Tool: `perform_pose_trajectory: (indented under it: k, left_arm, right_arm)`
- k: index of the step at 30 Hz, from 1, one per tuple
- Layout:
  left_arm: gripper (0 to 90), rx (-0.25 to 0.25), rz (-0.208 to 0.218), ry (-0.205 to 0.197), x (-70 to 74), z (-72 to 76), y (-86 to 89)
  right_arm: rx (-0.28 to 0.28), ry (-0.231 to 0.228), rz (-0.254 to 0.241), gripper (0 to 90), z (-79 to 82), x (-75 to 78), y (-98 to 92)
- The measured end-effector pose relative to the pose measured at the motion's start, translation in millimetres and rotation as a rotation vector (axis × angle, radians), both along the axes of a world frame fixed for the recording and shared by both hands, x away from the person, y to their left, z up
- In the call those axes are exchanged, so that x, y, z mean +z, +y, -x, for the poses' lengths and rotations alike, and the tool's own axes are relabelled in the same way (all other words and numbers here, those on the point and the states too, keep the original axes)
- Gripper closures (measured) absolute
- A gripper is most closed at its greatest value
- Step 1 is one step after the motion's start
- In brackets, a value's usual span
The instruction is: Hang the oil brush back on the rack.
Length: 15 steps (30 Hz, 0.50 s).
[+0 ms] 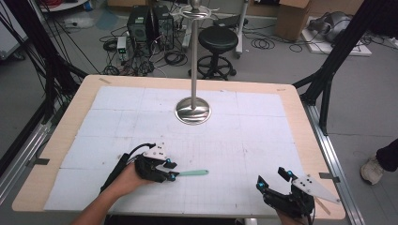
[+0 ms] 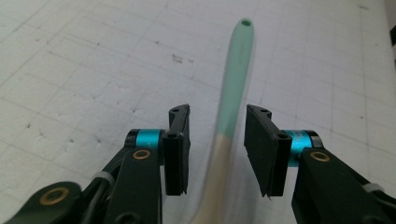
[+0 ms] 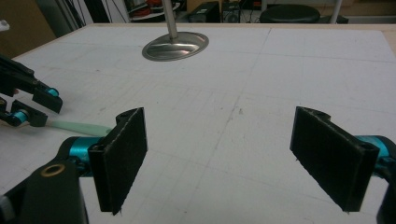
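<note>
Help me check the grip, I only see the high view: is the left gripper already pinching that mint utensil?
Observer: Not yet. In the left gripper view the utensil lies between the pads of the left gripper, with a gap on each side.
Operator: Which part sits between them?
Observer: The spot where the mint handle turns cream. A hole marks the far mint tip.
</note>
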<state>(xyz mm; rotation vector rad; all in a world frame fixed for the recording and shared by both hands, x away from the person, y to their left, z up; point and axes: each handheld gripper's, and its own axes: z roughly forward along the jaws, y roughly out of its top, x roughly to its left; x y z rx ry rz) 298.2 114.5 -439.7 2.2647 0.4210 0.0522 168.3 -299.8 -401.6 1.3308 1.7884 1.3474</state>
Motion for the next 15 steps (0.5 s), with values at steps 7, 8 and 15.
perform_pose_trajectory:
  k: [7,8,15]
  left_arm:
    - [68.4,-0.01,-0.02,-0.018,-0.7,1.1,-0.6]
    - [68.6,-0.01,-0.022,-0.014,-0.6,1.0,-0.6]
    - [79.4,-0.014,-0.021,0.015,-0.3,2.3,-1.5]
  right_arm:
    - [-0.004,-0.003,-0.001,17.7,0.5,-0.1,-1.1]
    - [-0.004,-0.001,-0.002,17.7,0.8,0.2,-1.1]
    - [-0.006,-0.001,-0.005,17.8,0.5,-0.2,-1.7]
